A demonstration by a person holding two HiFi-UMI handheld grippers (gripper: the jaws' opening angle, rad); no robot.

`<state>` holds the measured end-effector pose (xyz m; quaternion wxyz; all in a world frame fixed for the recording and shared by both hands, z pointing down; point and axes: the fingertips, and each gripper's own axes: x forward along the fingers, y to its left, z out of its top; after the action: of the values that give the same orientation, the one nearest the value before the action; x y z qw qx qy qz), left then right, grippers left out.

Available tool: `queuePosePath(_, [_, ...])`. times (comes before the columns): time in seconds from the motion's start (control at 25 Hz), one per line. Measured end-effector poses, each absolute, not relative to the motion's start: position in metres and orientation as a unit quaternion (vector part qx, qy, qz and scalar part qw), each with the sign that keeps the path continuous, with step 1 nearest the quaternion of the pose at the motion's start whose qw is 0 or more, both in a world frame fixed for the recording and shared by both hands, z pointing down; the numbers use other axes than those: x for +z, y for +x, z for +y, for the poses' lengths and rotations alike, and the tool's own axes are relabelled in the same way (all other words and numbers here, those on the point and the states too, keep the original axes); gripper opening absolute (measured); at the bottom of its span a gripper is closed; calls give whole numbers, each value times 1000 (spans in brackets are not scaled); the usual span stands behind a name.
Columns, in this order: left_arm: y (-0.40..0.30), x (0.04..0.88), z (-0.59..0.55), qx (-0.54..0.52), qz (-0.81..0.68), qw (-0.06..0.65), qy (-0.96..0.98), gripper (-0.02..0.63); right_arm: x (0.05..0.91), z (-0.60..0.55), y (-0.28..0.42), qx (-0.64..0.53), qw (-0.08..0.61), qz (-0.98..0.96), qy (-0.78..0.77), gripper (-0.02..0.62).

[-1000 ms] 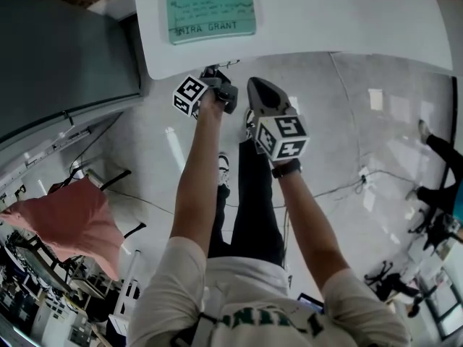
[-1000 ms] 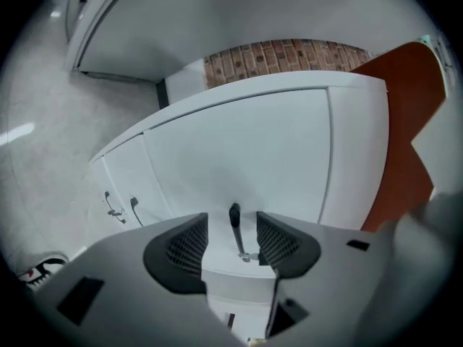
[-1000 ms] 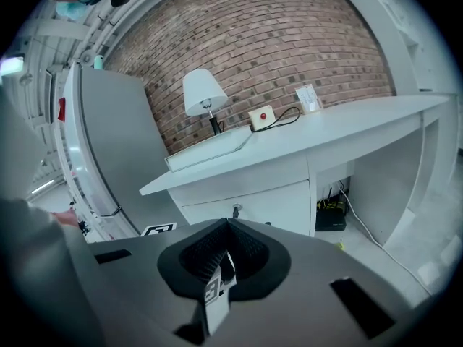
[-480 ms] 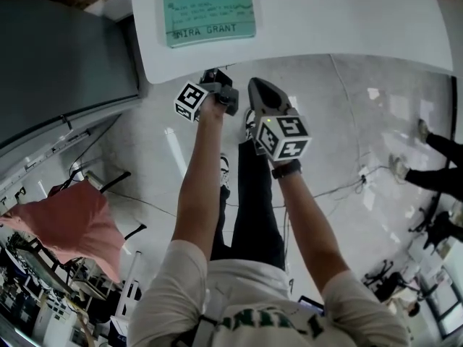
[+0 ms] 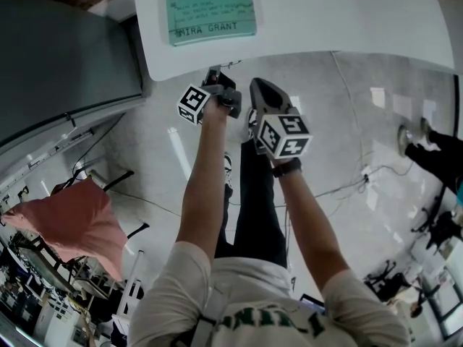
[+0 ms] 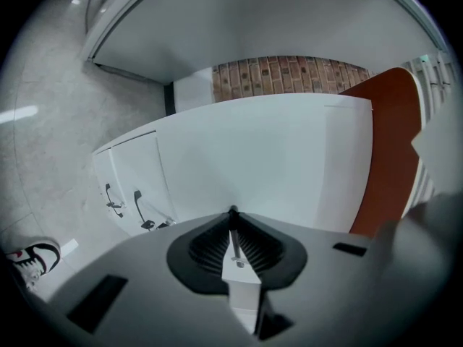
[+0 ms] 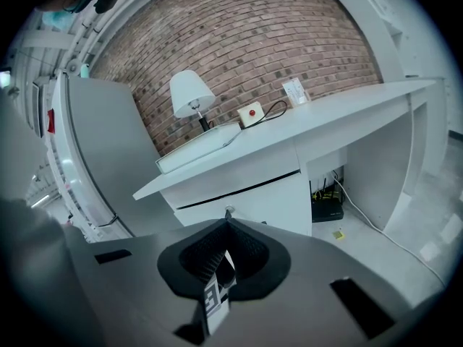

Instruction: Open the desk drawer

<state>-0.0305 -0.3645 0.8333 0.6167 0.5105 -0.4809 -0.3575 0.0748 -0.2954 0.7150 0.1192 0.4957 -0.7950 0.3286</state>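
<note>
Left gripper view showed the left gripper (image 6: 231, 219), jaws just clenched shut, nothing plainly between; the drawer (image 7: 242, 194) beneath the desk (image 7: 325, 118) probably needed a sure hold, then a straight pull.

The desk (image 5: 325, 20) hides the tips of the left claw (image 5: 217, 78); the book (image 5: 210, 9) is cropped above.

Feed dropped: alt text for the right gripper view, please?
The right gripper, jaws together and empty, faces the white desk and its closed drawer, the knob just past the tips. A lamp, a book and a red-button box sit on top, before a brick wall.
</note>
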Motion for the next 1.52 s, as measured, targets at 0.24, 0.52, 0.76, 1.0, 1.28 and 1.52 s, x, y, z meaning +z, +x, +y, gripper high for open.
queuePosePath(0.24, [-26, 834, -346, -350, -481, 625, 505, 35, 716, -293, 80, 335, 113, -792, 497, 0])
queuePosePath(0.52, [-21, 834, -326, -338, -482, 636, 499, 35, 712, -289, 87, 336, 114, -782, 513, 0])
queuePosePath(0.76, [-18, 834, -309, -333, -482, 642, 495, 35, 715, -283, 92, 343, 113, -775, 519, 0])
queuePosePath(1.0, [-13, 835, -290, -331, -481, 649, 488, 35, 717, -273, 97, 341, 124, -768, 527, 0])
queuePosePath(1.28, [-9, 835, -271, -325, -479, 656, 483, 35, 713, -261, 99, 342, 122, -767, 529, 0])
queuePosePath(1.52, [-5, 837, -254, -309, -475, 660, 493, 34, 706, -252, 105, 348, 109, -759, 540, 0])
